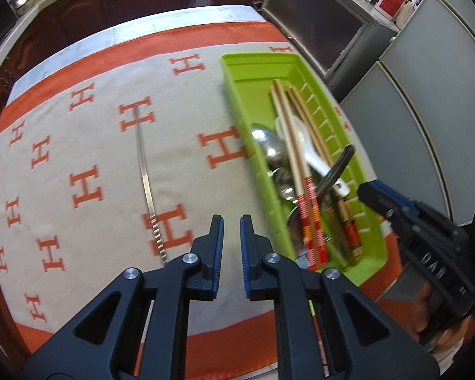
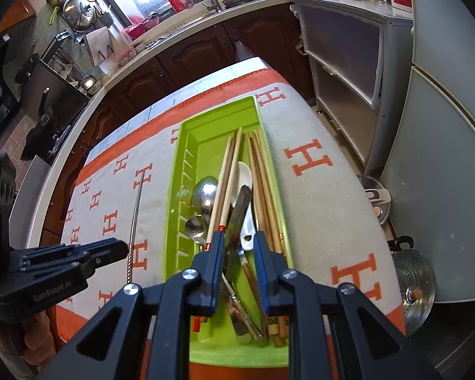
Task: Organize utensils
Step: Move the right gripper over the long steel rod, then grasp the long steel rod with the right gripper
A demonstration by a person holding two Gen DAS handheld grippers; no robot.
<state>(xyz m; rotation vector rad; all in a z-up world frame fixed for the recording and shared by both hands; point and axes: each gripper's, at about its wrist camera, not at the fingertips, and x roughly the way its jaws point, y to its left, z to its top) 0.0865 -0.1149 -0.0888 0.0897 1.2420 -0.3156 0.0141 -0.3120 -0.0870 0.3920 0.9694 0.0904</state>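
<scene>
The counter shows a pale bare strip at its far edge. A cloth covers the rest, cream with orange H marks and an orange border. On the cloth lies a green tray, lengthwise toward the far edge, with cutlery inside. Left of the tray, well apart from it, a metal chopstick lies alone on the cloth, roughly parallel to the tray.

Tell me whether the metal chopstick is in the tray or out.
Out. The metal chopstick lies flat on the cloth, left of the green tray, apart from it.
</scene>
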